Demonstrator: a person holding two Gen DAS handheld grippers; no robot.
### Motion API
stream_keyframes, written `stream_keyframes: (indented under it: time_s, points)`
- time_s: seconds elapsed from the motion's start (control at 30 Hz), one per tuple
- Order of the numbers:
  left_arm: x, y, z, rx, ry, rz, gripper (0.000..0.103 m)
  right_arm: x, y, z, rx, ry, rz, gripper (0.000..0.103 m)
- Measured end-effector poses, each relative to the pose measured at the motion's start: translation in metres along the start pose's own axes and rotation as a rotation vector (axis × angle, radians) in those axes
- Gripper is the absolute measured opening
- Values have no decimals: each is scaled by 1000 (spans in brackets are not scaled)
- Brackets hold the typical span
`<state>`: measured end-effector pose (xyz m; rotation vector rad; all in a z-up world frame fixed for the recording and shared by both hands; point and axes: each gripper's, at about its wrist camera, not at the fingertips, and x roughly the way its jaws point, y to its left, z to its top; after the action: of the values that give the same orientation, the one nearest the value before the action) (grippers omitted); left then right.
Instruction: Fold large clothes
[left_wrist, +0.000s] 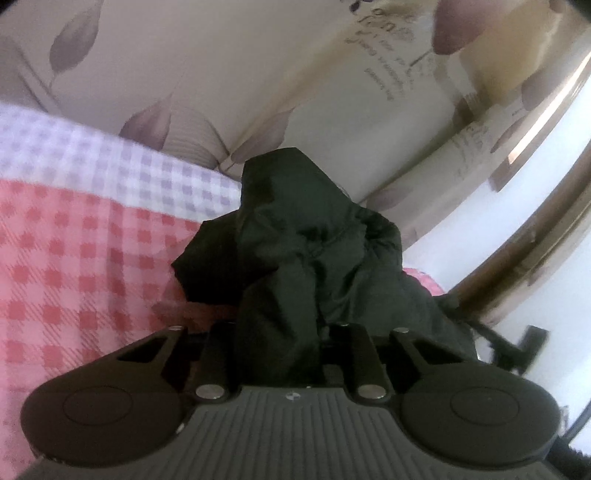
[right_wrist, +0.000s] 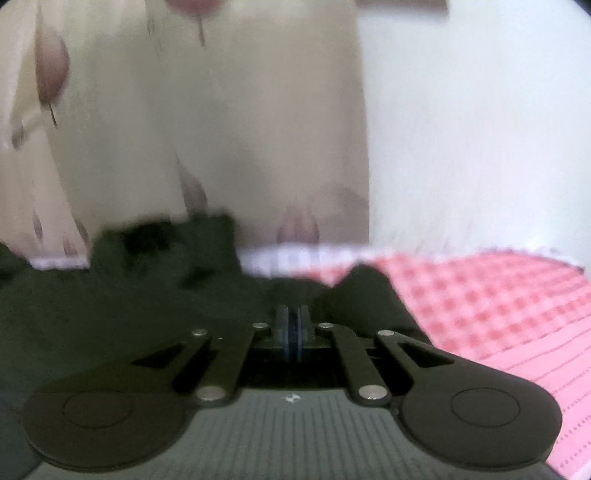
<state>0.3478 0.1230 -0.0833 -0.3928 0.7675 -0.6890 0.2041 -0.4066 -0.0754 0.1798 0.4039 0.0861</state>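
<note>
Nearest the left wrist camera, the left hand-held gripper (left_wrist: 284, 325) has its fingers buried in a bunched fold of the dark garment (left_wrist: 314, 240); the cloth rises in a crumpled peak straight ahead of the fingers and hides them, and the jaws are clamped on that bunch. The garment lies on a bed covered with a red checked sheet (left_wrist: 74, 277), which gives way to a pale lilac checked band (left_wrist: 110, 158) farther off. Beyond the bed hangs a cream curtain (left_wrist: 258, 74) printed with purplish leaves, and a white wall with a brown frame edge stands on the right. In the right wrist view, which is blurred, the right hand-held gripper (right_wrist: 291, 332) has its blue-edged pads pressed together, with dark cloth lying just past the tips; whether any fabric is pinched between them cannot be told. The garment (right_wrist: 110, 295) spreads to the left of this gripper, the sheet (right_wrist: 480, 306) lies to its right, and the curtain (right_wrist: 221, 129) hangs behind.
</note>
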Motion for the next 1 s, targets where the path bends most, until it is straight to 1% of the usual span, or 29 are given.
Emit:
stream_keyframes:
  time_s: [0.07, 0.17, 0.23, 0.37, 0.47, 0.53, 0.6, 0.67, 0.77, 0.83, 0.9, 0.93, 1.0]
  points:
    - [-4, -17, 5, 17, 10, 36, 21, -19, 19, 1, -14, -18, 71, 4]
    - [-9, -44, 11, 34, 30, 85, 21, -33, 54, 1, -43, 4, 197, 4]
    - [-13, -62, 13, 41, 37, 110, 21, -33, 77, 3, -81, 28, 278, 4]
    - [-22, -101, 15, 54, 39, 125, 21, -16, 119, 4, -192, 91, 368, 3]
    - [-25, -130, 17, 52, 56, 151, 21, 11, 138, -1, -232, 185, 408, 3]
    - [-24, -151, 16, 43, 65, 165, 21, 31, 148, -6, -221, 228, 414, 3]
    - [-22, -174, 17, 19, 72, 166, 21, 53, 152, -10, -168, 283, 424, 2]
    - [-18, -203, 18, 17, 79, 154, 21, 65, 151, -12, -102, 314, 431, 2]
    - [-2, -250, 15, 16, 102, 127, 21, 78, 129, -12, 93, 351, 473, 2]
    - [15, -274, 12, 5, 110, 106, 21, 85, 106, -16, 257, 372, 514, 1]
    - [36, -295, 7, -21, 111, 81, 21, 86, 87, -19, 371, 369, 550, 2]
    - [44, -302, 4, -42, 110, 68, 21, 81, 76, -20, 417, 350, 564, 2]
    - [65, -316, -2, -83, 104, 53, 21, 63, 52, -22, 463, 308, 560, 3]
